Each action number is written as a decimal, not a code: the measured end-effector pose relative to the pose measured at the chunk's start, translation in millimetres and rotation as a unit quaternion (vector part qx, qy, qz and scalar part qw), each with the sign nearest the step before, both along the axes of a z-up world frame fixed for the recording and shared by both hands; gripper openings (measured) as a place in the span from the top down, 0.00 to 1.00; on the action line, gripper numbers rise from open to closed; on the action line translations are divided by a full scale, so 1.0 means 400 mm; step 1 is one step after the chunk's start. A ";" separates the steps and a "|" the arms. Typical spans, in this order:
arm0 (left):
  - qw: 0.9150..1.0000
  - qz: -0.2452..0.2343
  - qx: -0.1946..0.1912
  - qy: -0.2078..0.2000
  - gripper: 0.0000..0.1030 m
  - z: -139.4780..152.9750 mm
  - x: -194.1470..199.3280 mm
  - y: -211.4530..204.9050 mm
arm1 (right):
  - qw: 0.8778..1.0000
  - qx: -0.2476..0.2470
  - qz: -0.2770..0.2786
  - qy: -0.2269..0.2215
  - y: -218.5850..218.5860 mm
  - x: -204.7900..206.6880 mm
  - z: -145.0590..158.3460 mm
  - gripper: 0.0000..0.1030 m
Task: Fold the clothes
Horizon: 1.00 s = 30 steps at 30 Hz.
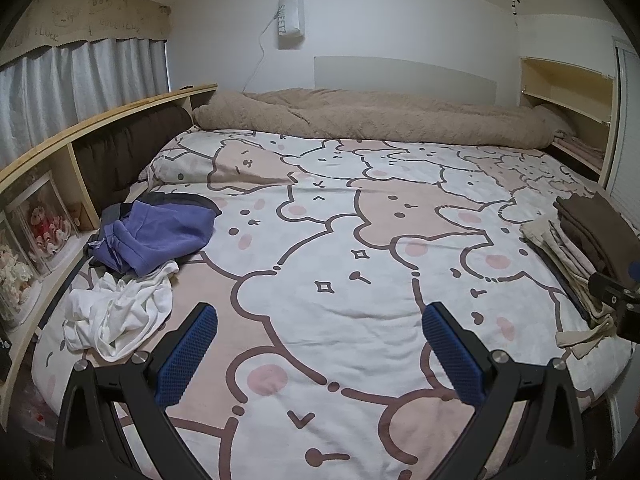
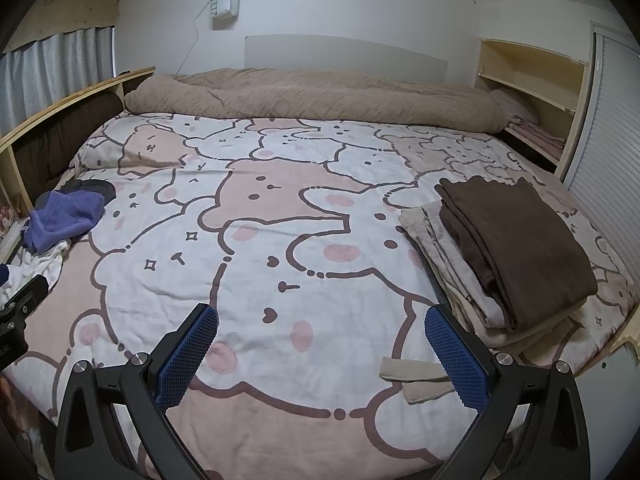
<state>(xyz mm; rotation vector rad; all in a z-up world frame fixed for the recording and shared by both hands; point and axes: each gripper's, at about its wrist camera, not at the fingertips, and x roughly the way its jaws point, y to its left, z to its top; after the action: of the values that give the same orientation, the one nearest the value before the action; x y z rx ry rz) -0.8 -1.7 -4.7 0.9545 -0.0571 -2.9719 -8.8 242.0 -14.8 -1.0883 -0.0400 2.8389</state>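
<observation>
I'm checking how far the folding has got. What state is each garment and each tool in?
Purple garment: crumpled, unfolded.
White garment: crumpled, unfolded.
Brown garment: folded, on top of the stack.
Cream clothes: folded, stacked underneath.
Left tool: open, empty.
Right tool: open, empty.

I am in a home bedroom: a bed (image 1: 320, 240) (bear-print cover), a rolled duvet (image 1: 372, 116), curtains (image 1: 80, 76) and toys (image 1: 44, 224) on the shelf.

The white pouch (image 1: 291, 14) hanging on the wall reads "SWEET7". The curtain valance (image 1: 92, 16) carries lettering too blurred to read.
</observation>
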 end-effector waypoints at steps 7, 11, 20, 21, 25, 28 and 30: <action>1.000 -0.003 0.001 -0.002 0.00 -0.003 -0.004 -0.001 | 1.000 0.004 0.003 -0.005 -0.002 -0.002 0.005 0.00; 1.000 -0.004 0.001 -0.003 0.00 -0.002 -0.008 -0.002 | 1.000 0.004 0.002 -0.008 -0.001 -0.003 0.002 0.00; 1.000 -0.009 0.002 -0.002 0.00 0.002 -0.010 -0.001 | 1.000 0.004 0.003 -0.008 0.004 -0.004 0.006 0.00; 1.000 -0.009 0.002 -0.002 0.00 0.002 -0.011 -0.001 | 1.000 0.003 0.003 -0.008 0.004 -0.005 0.007 0.00; 1.000 -0.009 0.006 -0.006 0.00 0.000 -0.011 -0.004 | 1.000 0.005 0.004 -0.008 0.004 -0.004 0.008 0.00; 1.000 -0.009 0.003 -0.008 0.00 -0.002 -0.011 -0.003 | 1.000 0.004 0.003 -0.010 0.007 -0.004 0.008 0.00; 1.000 -0.010 0.001 -0.007 0.00 -0.002 -0.010 0.000 | 1.000 0.004 0.002 -0.011 0.008 -0.005 0.007 0.00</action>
<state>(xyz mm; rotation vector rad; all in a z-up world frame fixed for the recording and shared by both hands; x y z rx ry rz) -4.9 -1.9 -5.3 0.9818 -0.0646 -2.9835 -10.7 245.0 -11.9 -1.1179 -0.0544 2.8280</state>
